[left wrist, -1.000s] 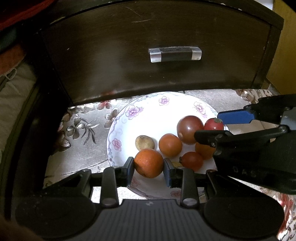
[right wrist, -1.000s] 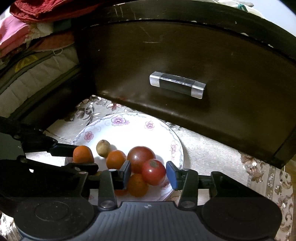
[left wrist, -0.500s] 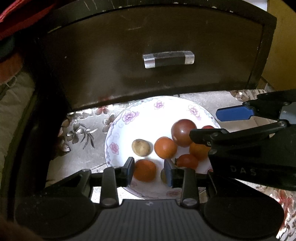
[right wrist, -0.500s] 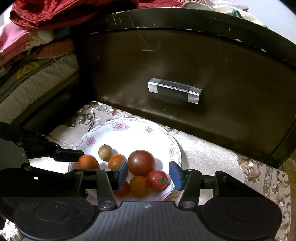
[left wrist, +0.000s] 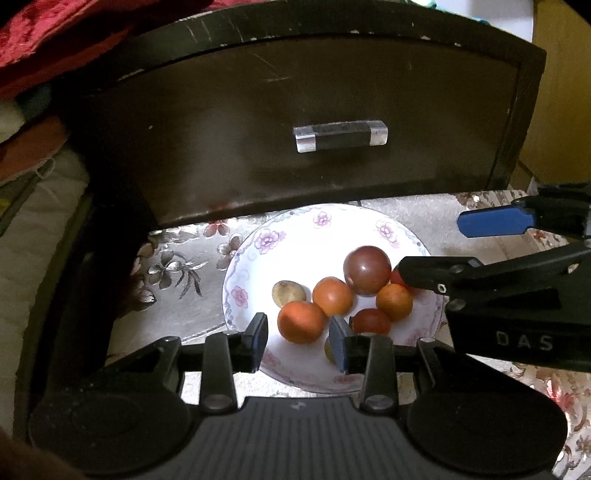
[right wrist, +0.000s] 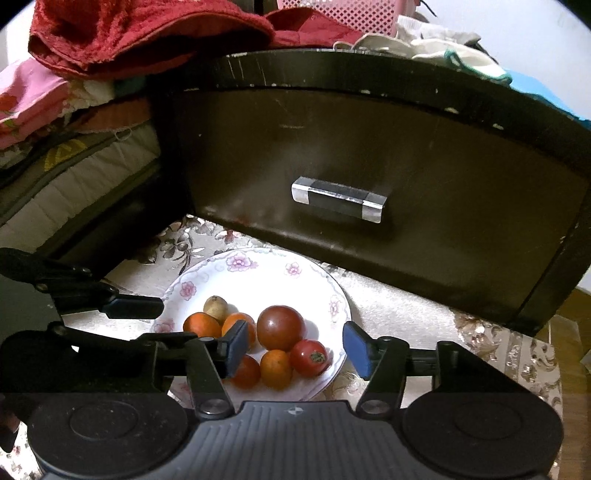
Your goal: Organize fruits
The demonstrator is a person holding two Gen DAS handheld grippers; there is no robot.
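A white floral plate (left wrist: 295, 236) (right wrist: 266, 273) holds several fruits: a large dark red tomato (left wrist: 366, 270) (right wrist: 281, 327), oranges (left wrist: 332, 296), a small brown fruit (left wrist: 288, 291) (right wrist: 215, 308) and a small red tomato (right wrist: 309, 357). My left gripper (left wrist: 298, 334) is open above the plate's near edge, with an orange (left wrist: 301, 322) lying loose between its fingers. My right gripper (right wrist: 295, 349) is open and raised above the plate's right side, holding nothing. It shows at the right in the left wrist view (left wrist: 443, 251).
A dark wooden drawer front (left wrist: 325, 122) (right wrist: 369, 177) with a clear-ended handle (left wrist: 340, 135) (right wrist: 339, 199) stands close behind the plate. The plate sits on a floral cloth (left wrist: 173, 269). Bedding and red cloth (right wrist: 129, 33) lie to the left and above.
Both grippers have opened, let their fruits down onto the plate, and pulled back and up. The orange and the small red tomato now lie on the plate.
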